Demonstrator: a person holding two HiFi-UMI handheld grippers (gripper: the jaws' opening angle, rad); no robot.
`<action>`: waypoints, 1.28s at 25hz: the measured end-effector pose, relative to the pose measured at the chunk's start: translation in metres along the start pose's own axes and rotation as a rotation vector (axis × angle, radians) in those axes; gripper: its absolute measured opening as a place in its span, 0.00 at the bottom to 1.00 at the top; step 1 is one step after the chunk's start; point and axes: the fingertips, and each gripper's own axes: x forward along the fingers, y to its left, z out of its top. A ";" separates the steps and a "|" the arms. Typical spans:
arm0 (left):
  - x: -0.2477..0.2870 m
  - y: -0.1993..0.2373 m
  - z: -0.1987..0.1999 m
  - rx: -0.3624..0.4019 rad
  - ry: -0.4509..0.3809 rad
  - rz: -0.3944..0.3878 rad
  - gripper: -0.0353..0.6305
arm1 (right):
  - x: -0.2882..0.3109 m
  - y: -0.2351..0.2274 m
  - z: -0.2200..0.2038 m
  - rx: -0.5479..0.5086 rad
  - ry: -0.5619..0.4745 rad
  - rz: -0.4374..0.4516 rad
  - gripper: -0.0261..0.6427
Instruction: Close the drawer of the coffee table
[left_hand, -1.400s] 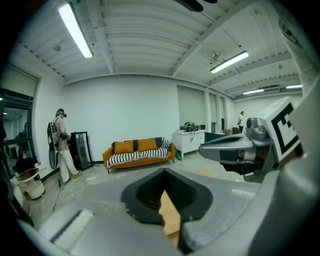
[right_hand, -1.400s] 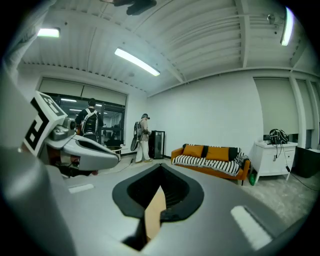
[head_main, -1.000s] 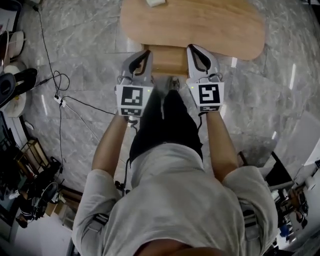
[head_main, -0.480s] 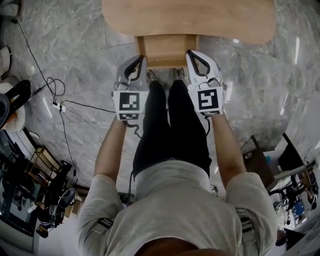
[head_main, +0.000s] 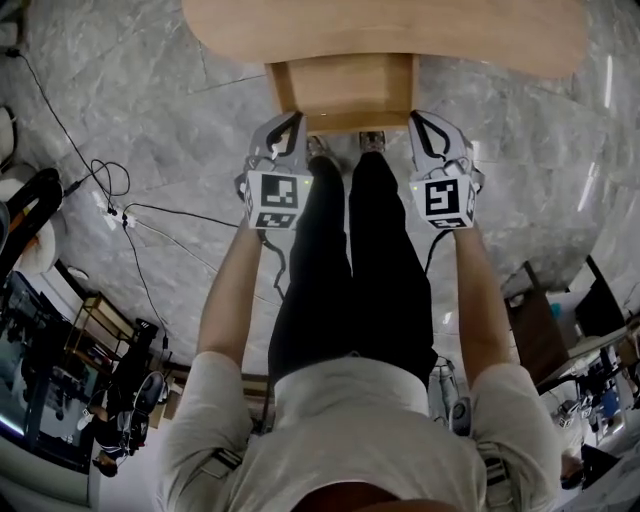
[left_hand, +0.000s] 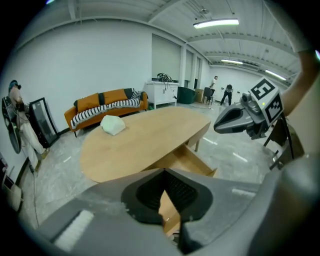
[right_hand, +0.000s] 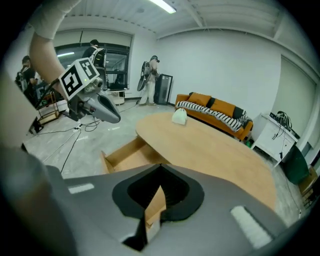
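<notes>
The oval wooden coffee table (head_main: 380, 25) lies at the top of the head view, and its drawer (head_main: 340, 92) is pulled out toward me. My left gripper (head_main: 296, 120) is shut and empty by the drawer's front left corner. My right gripper (head_main: 415, 118) is shut and empty by the front right corner. I cannot tell whether either touches the drawer. In the left gripper view the open drawer (left_hand: 189, 159) shows past the closed jaws of the left gripper (left_hand: 165, 172), with the right gripper (left_hand: 245, 116) alongside. The right gripper view shows the drawer (right_hand: 127, 154) beyond the right gripper (right_hand: 160, 169).
My legs and shoes (head_main: 345, 145) stand just in front of the drawer. A white lump (left_hand: 113, 124) sits on the tabletop. Cables (head_main: 120, 205) trail over the marble floor on the left, with clutter at both lower edges. An orange sofa (right_hand: 215, 111) stands behind the table.
Both grippers have come down together, from above the drawer's front to beside its two front corners. Both have stayed shut. The drawer has stayed pulled out.
</notes>
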 end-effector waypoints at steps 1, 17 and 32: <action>0.006 0.001 -0.007 0.002 0.011 -0.015 0.08 | 0.007 0.004 -0.011 0.030 0.007 0.007 0.05; 0.061 -0.013 -0.113 0.168 0.201 -0.087 0.08 | 0.043 0.023 -0.129 0.032 0.190 0.081 0.05; 0.056 0.005 -0.205 0.548 0.463 -0.108 0.15 | 0.059 0.062 -0.186 -0.293 0.377 0.234 0.16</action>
